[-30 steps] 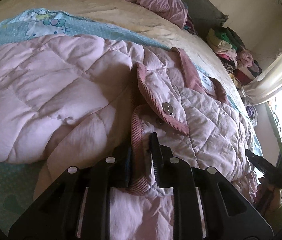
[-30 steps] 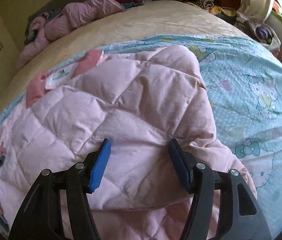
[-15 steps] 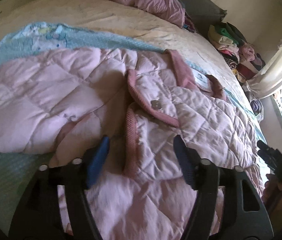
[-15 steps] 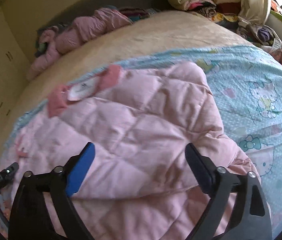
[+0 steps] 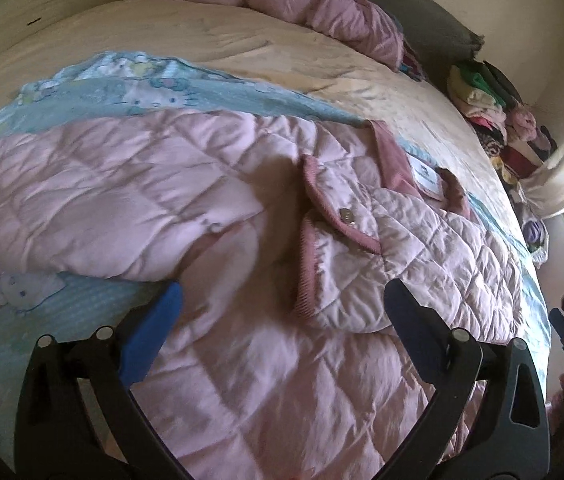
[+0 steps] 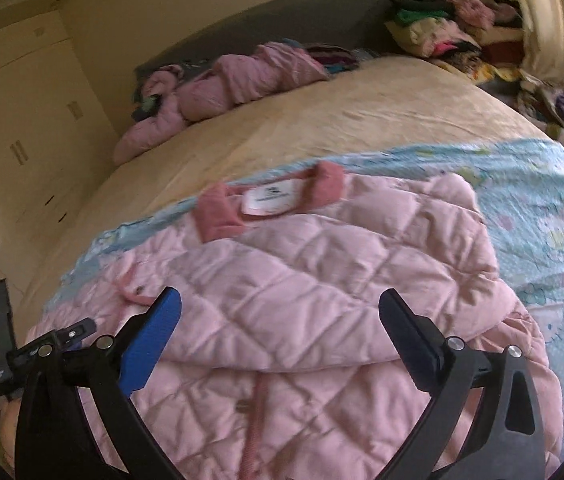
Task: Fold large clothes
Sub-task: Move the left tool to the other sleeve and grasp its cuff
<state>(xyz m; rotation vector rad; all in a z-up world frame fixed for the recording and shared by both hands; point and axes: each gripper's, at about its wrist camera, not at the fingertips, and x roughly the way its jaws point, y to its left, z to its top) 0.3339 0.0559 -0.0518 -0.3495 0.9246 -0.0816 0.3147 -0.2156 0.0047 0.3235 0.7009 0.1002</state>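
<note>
- With both sides of the jacket (image 5: 241, 380) folded in, left claw (image 5: 282, 312) and right claw (image 6: 279, 328) have just spread, empty.
- Next: pinch hem, fold toward collar (image 6: 217, 212), keep edges aligned.

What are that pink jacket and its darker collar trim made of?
The pink jacket looks like padded, quilted synthetic fabric with a slight sheen: diamond stitching and puffy panels show. Its collar trim looks like ribbed corduroy, matte and darker pink; the exact fibre cannot be told.

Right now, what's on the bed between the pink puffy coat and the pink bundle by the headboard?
Past the pink coat comes a strip of blue cartoon sheet, then bare beige bedding up to the pink bundle; the right wrist view shows it.
</note>
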